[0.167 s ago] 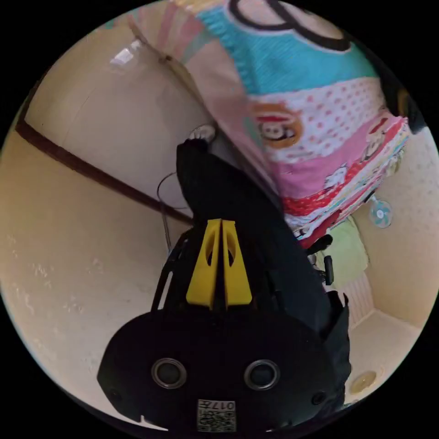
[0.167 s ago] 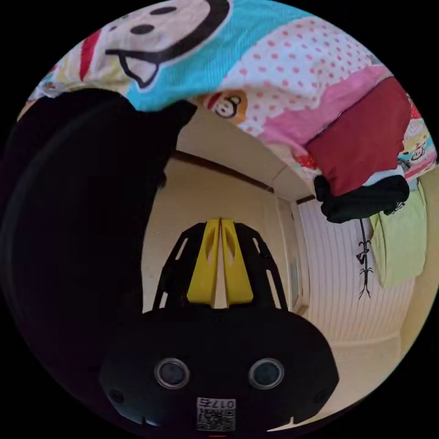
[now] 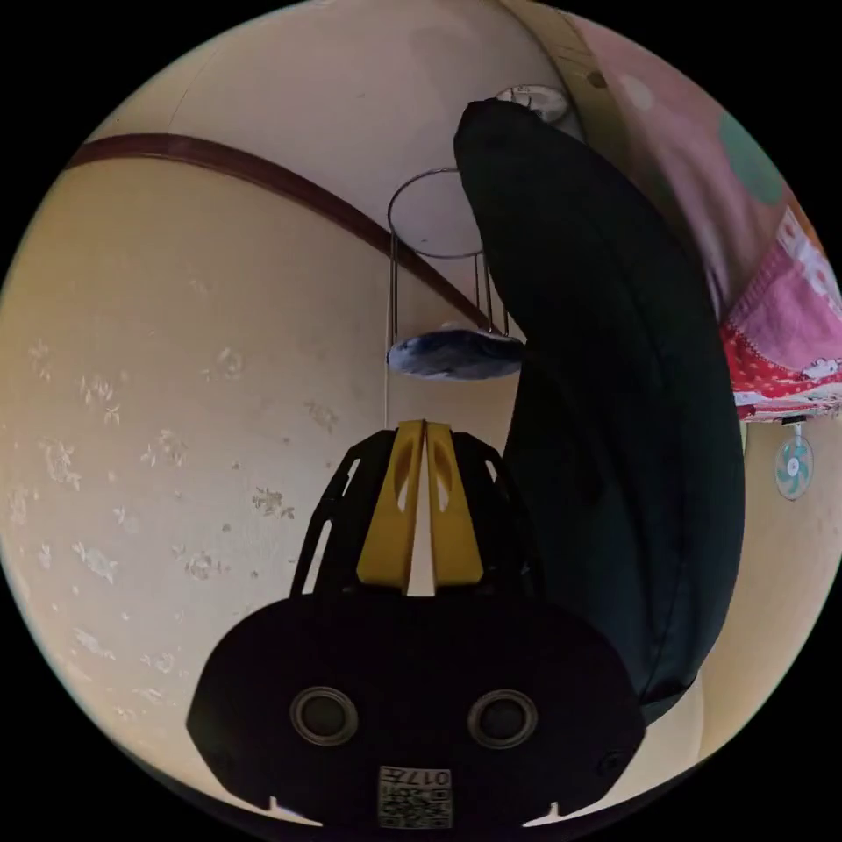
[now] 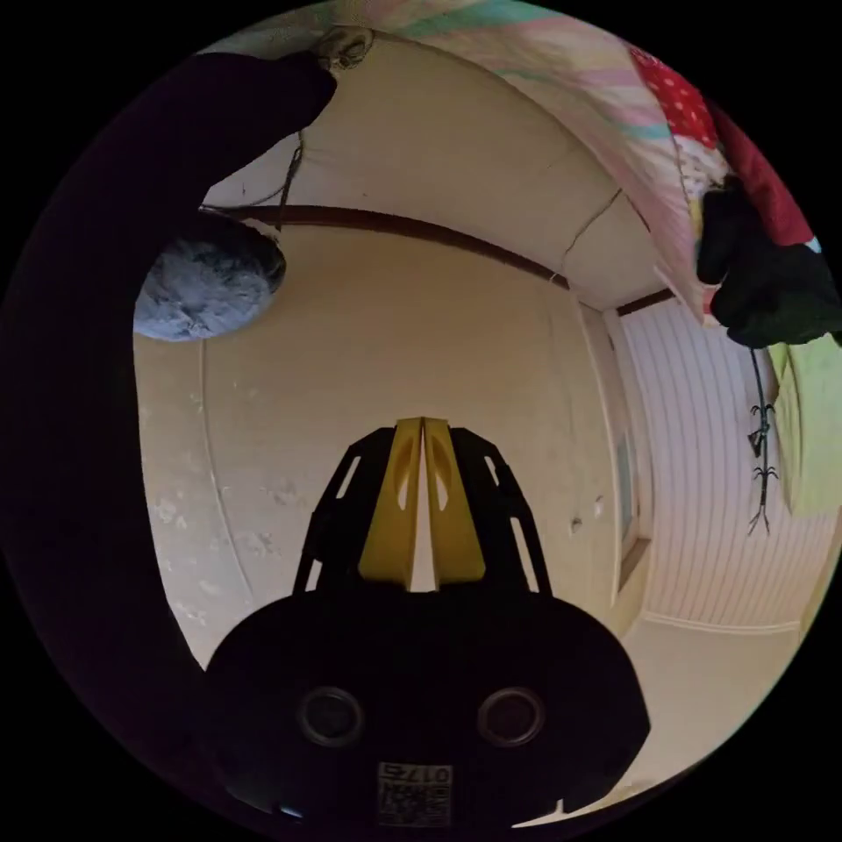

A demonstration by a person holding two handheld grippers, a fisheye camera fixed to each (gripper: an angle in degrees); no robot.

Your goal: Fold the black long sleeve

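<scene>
Nearest to us in the left gripper view, our left gripper (image 3: 425, 430) points up at a cream wall, its two yellow fingers (image 3: 393, 509) pressed together at the tips with nothing between them. Just to the right of the fingers hangs the black long sleeve (image 3: 605, 386), a long dark band of cloth running from the upper middle of the view down to the lower right; it passes beside the gripper, and we cannot tell what holds it up. Behind the cloth, against the wall, we see a wire hanging basket (image 3: 438, 263) with a grey-blue bundle (image 3: 452, 353) lying in its bottom. A dark brown rail (image 3: 219, 162) crosses the wall beyond it. At the right edge a patterned pink and red bedcover (image 3: 781, 324) shows, with a small fan (image 3: 793, 467) farther off.

Close up in the right gripper view, our right gripper (image 4: 424, 428) also has its fingers (image 4: 395, 509) closed on each other, empty. The black long sleeve (image 4: 79, 395) fills the left side of this view as a broad dark mass, reaching up to the top left. Beside its edge sits the same grey-blue bundle (image 4: 206, 289). Farther away we see the cream wall (image 4: 421, 333), the brown rail (image 4: 395, 224), a white slatted wall (image 4: 702, 491) to the right, a black garment (image 4: 767, 281) and a pale green cloth (image 4: 811, 421) at the far right edge.
</scene>
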